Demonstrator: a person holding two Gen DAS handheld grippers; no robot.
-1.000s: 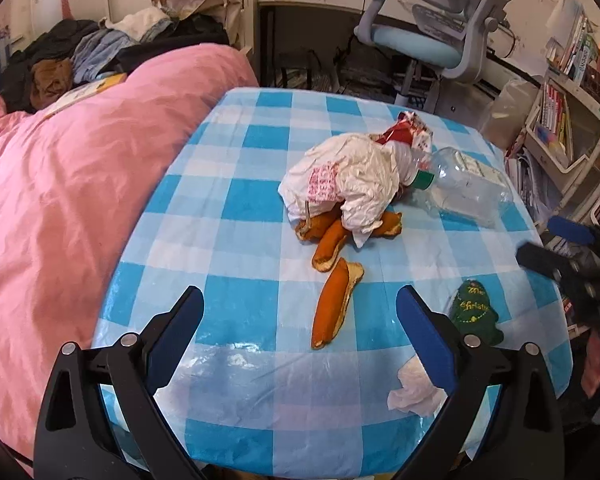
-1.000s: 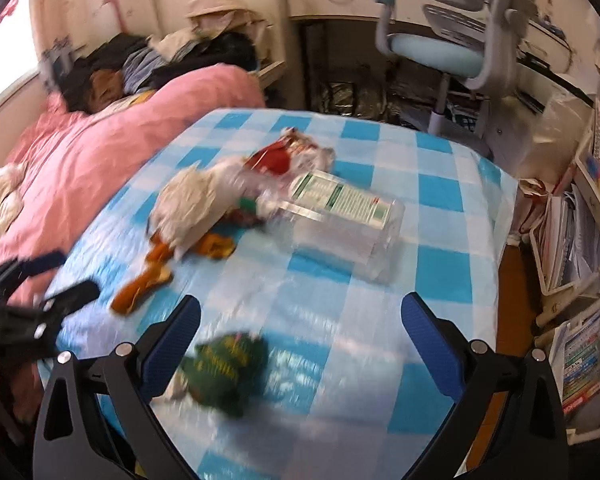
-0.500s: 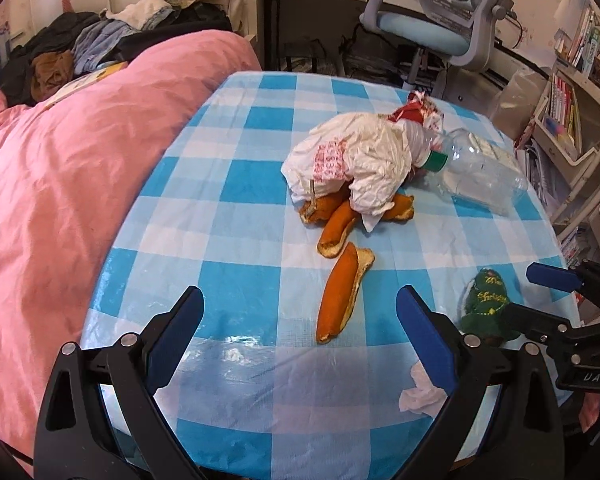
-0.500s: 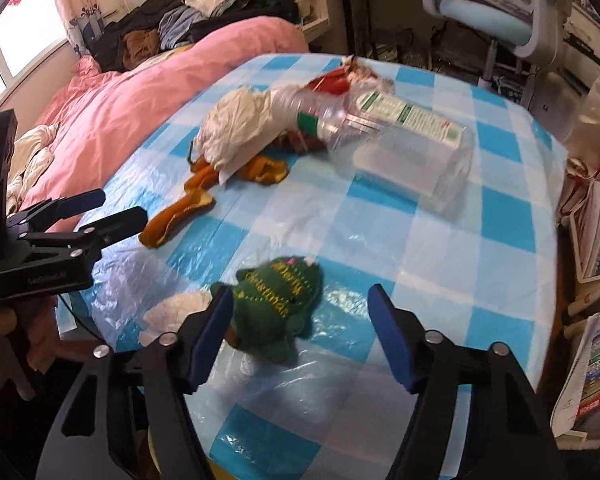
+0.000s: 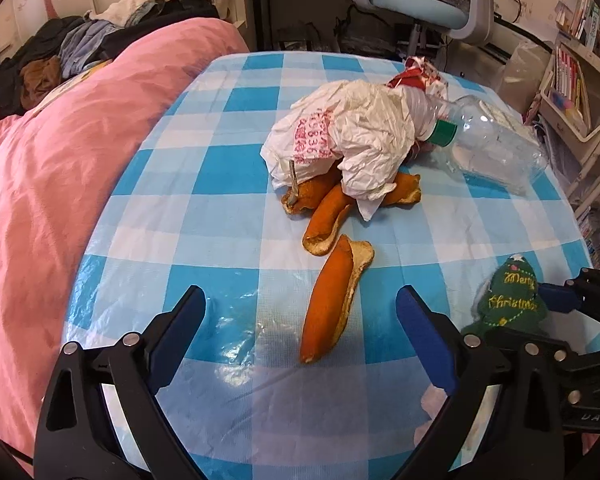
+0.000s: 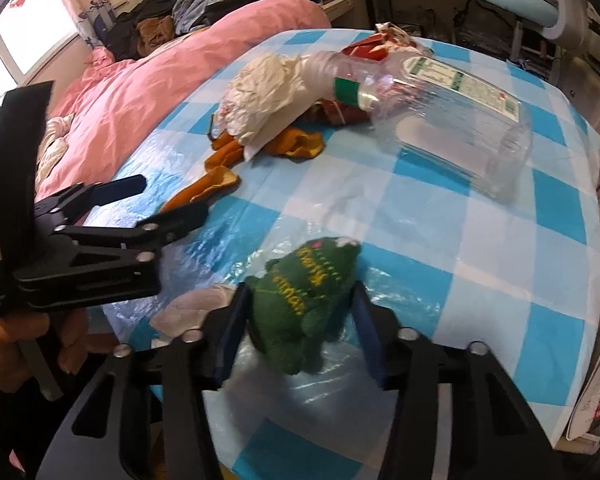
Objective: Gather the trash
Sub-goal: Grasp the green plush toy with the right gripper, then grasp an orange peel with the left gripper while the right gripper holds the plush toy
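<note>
On the blue-checked tablecloth [image 5: 228,216] a long orange peel [image 5: 332,308] lies between the fingers of my left gripper [image 5: 300,300], which is open and hangs just above it. More peels [image 5: 324,216] sit under a crumpled white plastic bag [image 5: 352,132]. A clear bottle [image 5: 496,152] with a green cap lies on its side beside a red wrapper [image 5: 412,76]. My right gripper [image 6: 300,316] is closing around a green felt Christmas tree [image 6: 308,304]; the pads sit at its sides without squeezing it. The left gripper [image 6: 172,198] also shows in the right wrist view.
A crumpled white tissue [image 6: 192,304] lies near the table's front edge beside the tree. A pink duvet [image 5: 60,184] rises along the left side of the table. An office chair [image 5: 440,8] stands behind the table and bookshelves [image 5: 572,80] stand at the right.
The right gripper came down over the green tree and its jaws narrowed around it. The left gripper sank toward the long orange peel and stayed open.
</note>
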